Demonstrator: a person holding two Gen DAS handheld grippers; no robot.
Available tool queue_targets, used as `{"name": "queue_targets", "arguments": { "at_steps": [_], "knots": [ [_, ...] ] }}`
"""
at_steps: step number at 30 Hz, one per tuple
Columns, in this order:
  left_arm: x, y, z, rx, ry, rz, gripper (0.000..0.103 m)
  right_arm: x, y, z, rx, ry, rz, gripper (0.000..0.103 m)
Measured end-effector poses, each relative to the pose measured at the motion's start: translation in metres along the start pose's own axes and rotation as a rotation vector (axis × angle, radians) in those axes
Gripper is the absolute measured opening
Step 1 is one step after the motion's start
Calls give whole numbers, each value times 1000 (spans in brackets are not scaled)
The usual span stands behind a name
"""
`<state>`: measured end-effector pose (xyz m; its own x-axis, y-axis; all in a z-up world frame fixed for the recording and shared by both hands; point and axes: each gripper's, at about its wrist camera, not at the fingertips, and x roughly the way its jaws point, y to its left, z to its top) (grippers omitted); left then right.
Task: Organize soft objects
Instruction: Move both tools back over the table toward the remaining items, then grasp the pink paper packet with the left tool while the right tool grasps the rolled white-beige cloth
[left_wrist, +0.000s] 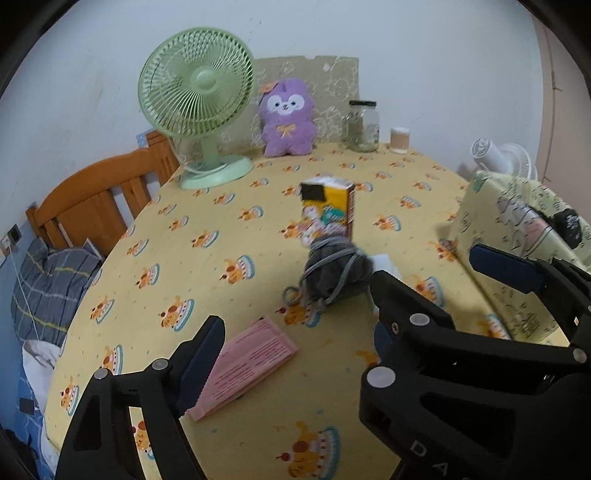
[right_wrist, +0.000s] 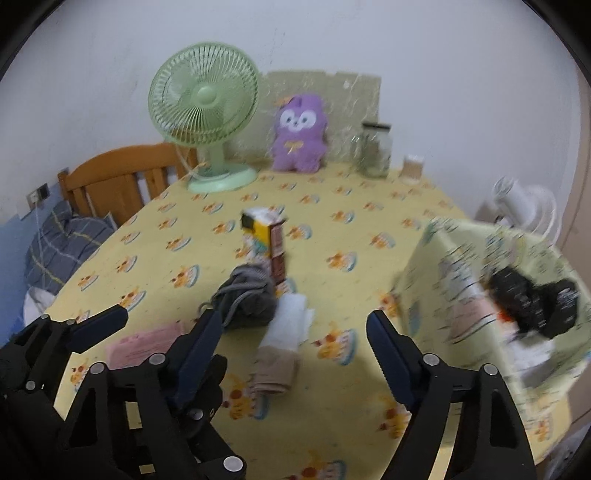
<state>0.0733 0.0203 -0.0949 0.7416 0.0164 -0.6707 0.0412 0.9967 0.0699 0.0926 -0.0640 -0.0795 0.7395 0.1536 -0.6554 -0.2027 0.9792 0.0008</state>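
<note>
Presently: approach step, nothing gripped. Left gripper (left_wrist: 295, 332) jaws apart, empty, above pink leaflet (left_wrist: 247, 365). Right gripper (right_wrist: 295, 332) jaws apart, empty, over white-and-tan sock (right_wrist: 282, 347). Sock lies flat on yellow tablecloth (right_wrist: 332, 229), touching grey drawstring pouch (right_wrist: 247, 299), near carton (right_wrist: 267, 243). Next move, by judgement: lower, straddle sock, close.
</note>
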Motion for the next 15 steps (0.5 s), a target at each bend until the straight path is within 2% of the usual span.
{"name": "queue_targets", "arguments": {
  "at_steps": [4, 7, 15],
  "knots": [
    [10, 10, -4, -13, 25, 29, 85, 15, 8, -3, -6, 44, 15, 77],
    [16, 18, -6, -19, 36, 55, 85, 24, 9, -6, 7, 71, -8, 71],
    [31, 28, -12, 0, 74, 55, 85, 46, 9, -11, 25, 157, -2, 59]
  ]
}}
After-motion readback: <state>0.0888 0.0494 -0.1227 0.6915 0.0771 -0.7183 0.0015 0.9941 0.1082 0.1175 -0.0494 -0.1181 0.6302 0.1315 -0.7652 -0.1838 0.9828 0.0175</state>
